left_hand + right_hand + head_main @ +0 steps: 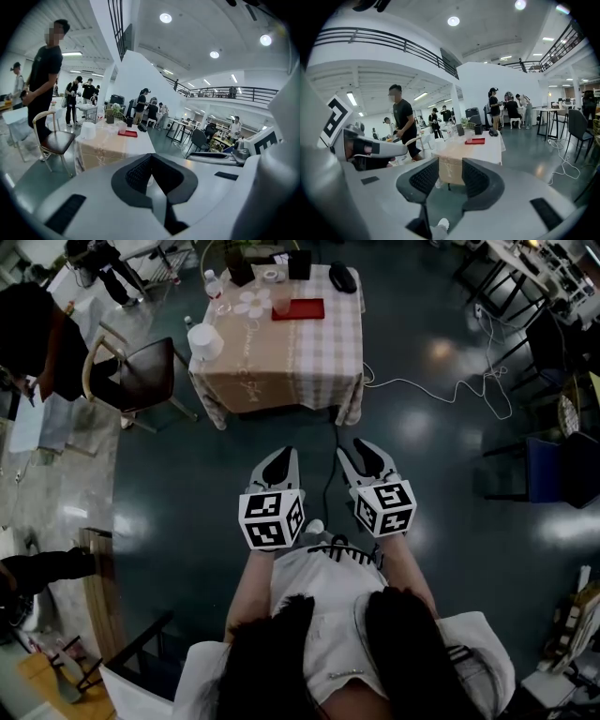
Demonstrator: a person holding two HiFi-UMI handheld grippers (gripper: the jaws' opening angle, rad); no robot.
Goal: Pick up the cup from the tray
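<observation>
Nothing of the pick-up is done yet. The cup stands at the left edge of the red tray on the worktop, top centre of the head view, well apart from both grippers at frame centre. The left gripper has its jaws together and empty. The right gripper shows a narrow gap with nothing in it. The whole approach, grasp and lift remain.

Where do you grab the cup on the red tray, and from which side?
Pinch the cup across its side wall, coming in level from the near table edge. It seems to stand upright at the red tray left end; no handle shows.
</observation>
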